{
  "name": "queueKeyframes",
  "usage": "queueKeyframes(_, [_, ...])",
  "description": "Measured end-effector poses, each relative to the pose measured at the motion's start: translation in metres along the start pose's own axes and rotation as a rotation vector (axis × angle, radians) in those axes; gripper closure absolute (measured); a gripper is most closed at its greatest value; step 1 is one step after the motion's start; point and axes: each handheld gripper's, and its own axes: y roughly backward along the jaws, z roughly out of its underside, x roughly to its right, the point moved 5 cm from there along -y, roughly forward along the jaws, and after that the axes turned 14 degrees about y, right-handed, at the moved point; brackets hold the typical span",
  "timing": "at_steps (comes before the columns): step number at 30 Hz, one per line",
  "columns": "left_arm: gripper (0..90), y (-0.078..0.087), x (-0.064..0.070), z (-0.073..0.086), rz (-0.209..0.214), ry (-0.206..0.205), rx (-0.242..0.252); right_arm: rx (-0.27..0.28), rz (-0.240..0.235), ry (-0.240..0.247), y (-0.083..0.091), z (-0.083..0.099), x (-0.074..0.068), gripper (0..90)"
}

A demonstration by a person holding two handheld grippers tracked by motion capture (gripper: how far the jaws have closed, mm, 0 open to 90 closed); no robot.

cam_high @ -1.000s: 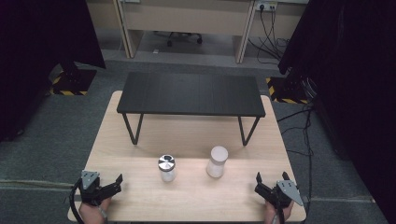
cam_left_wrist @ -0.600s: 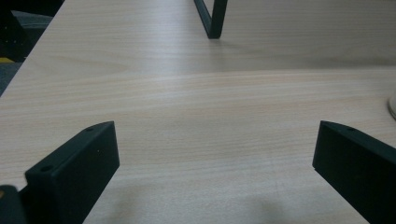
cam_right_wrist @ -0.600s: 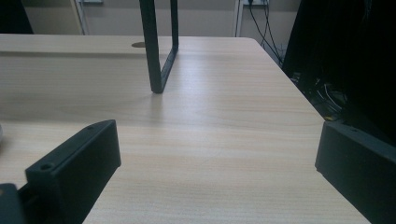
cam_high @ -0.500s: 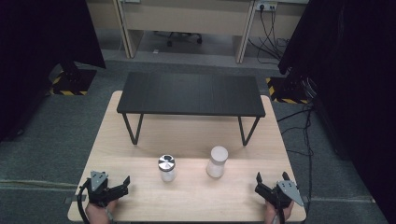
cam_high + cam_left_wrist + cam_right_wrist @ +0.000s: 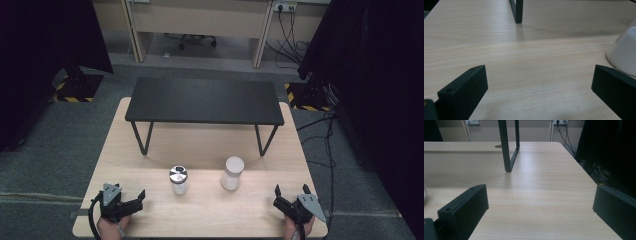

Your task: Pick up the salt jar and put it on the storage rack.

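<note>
Two small jars stand on the wooden table (image 5: 210, 212): one with a silver lid (image 5: 178, 180) and a white one (image 5: 232, 173) to its right. My left gripper (image 5: 138, 198) lies at the front left, open, pointing right toward the lidded jar. In the left gripper view its jaws (image 5: 539, 75) are wide apart over bare wood, with a white-filled jar's base (image 5: 624, 50) just past the right jaw. My right gripper (image 5: 290, 190) rests open at the front right corner. Its own view (image 5: 540, 195) has nothing between the jaws.
A low black bench (image 5: 202, 100) spans the back half of the table on thin legs (image 5: 507, 150), (image 5: 517, 11). The table's right edge (image 5: 584, 172) lies close to my right gripper. Beyond it are dark curtains and cables (image 5: 327, 125) on the floor.
My left gripper has slid a little to the right along the front edge and turned toward the lidded jar. The right gripper and both jars have stayed put.
</note>
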Motion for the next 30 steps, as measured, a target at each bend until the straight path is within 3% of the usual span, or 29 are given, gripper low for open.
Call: queueKeyframes(30, [0.0,-0.008,0.034,-0.010,0.159,-0.109,-0.031,0.011,-0.005,-0.008,0.001,0.001,0.001,0.3])
